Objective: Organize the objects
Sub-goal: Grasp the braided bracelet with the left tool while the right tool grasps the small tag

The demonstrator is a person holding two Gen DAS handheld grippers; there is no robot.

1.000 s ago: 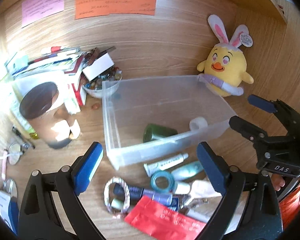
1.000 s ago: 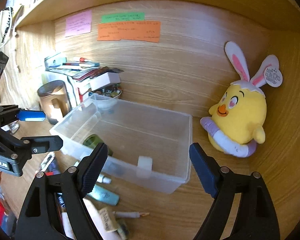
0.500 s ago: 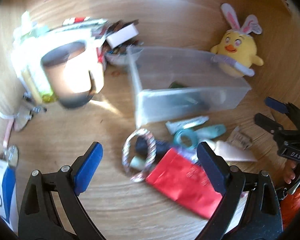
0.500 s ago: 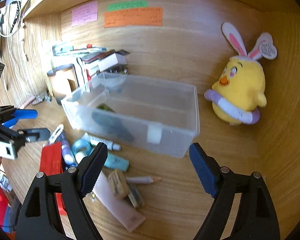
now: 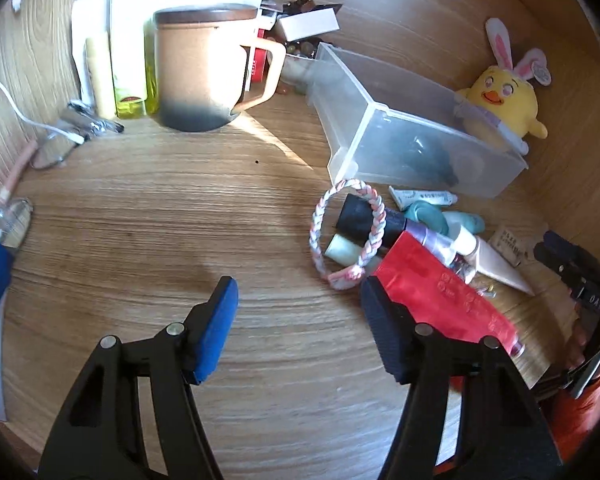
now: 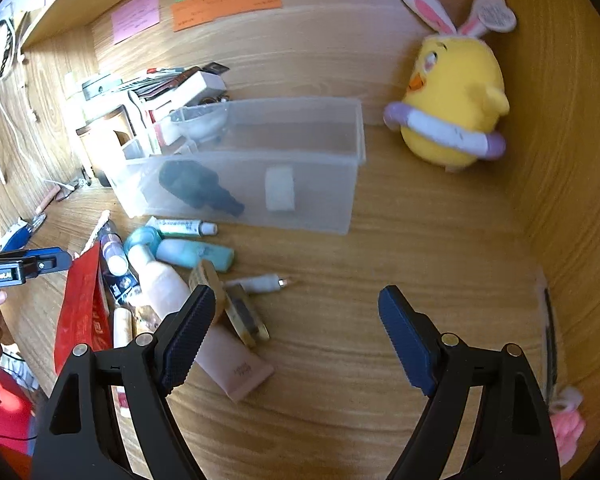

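Note:
A clear plastic bin (image 5: 380, 92) (image 6: 260, 132) lies on the wooden desk with a dark green bottle (image 6: 196, 186) and a white tape roll (image 6: 280, 188) inside. In front of it lies a pile: a braided pink-white bracelet (image 5: 320, 216), a red packet (image 5: 440, 284) (image 6: 80, 304), a black tube (image 5: 364, 220), a teal bottle (image 6: 196, 254), a white tube (image 6: 180, 226), a pink tube (image 6: 220, 356). My left gripper (image 5: 300, 300) is open and empty, just left of the red packet. My right gripper (image 6: 296, 320) is open and empty, right of the pile.
A yellow bunny-eared chick plush (image 5: 504, 100) (image 6: 452, 112) stands right of the bin. A tan mug (image 5: 208, 68), bottles and stacked books (image 6: 160, 84) stand at the back left. Glasses and a white cable (image 5: 60, 132) lie at the left. Sticky notes (image 6: 224, 0) hang on the wall.
Both grippers pulled back and down from the bin. The left view swung left and now looks at bare desk with the pile to its right.

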